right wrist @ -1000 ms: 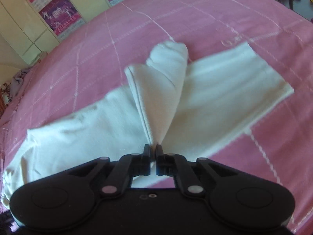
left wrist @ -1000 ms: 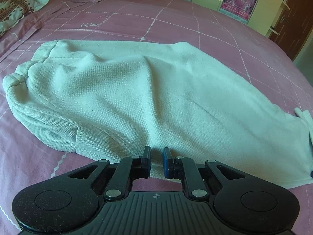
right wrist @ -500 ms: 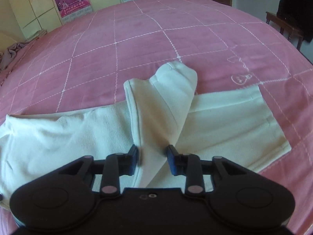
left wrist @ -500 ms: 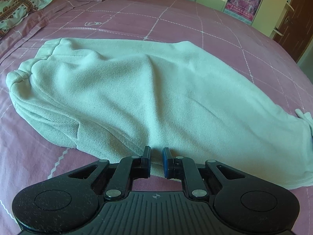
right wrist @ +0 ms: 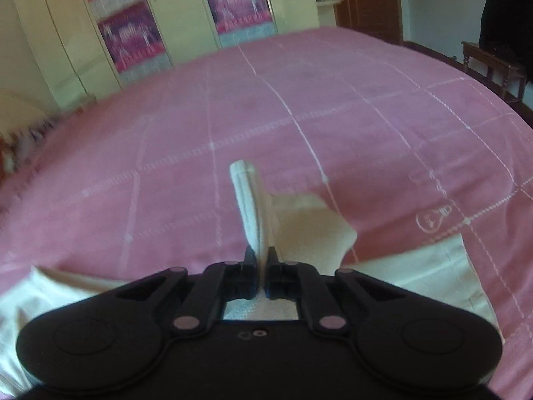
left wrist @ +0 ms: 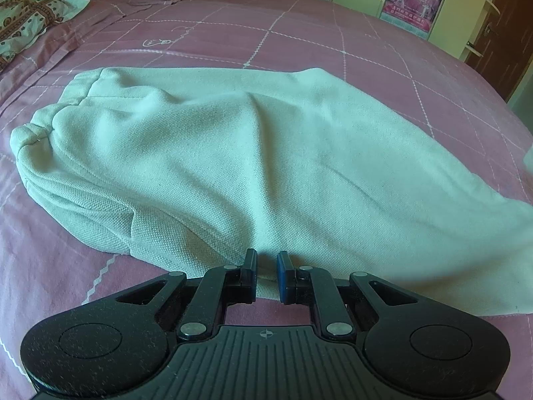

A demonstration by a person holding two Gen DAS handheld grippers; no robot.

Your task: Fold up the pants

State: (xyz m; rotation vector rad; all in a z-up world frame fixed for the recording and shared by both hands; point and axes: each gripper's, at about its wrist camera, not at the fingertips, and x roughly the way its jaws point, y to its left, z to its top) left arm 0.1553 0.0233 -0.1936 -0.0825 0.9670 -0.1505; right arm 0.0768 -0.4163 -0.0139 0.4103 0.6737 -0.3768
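Note:
Pale cream pants (left wrist: 233, 153) lie across a pink quilted bed, waistband (left wrist: 43, 123) to the left. My left gripper (left wrist: 266, 266) sits at the near edge of the pants, its jaws slightly apart with a fold of the cloth between them. My right gripper (right wrist: 263, 266) is shut on a leg end (right wrist: 250, 206) of the pants and holds it lifted, the cuff standing upright above the rest of the leg (right wrist: 416, 273) on the bed. The right wrist view is blurred.
The pink bed (left wrist: 299, 40) stretches beyond the pants. A patterned cloth (left wrist: 26, 23) lies at its far left. Cupboards with posters (right wrist: 133, 33) stand behind, a brown door (right wrist: 366, 0) and a wooden stand (right wrist: 493, 63) to the right.
My right gripper opened half a second ago and has shut again on the leg end, lifting it higher; its view swung up. My left gripper has stayed at the pants' edge.

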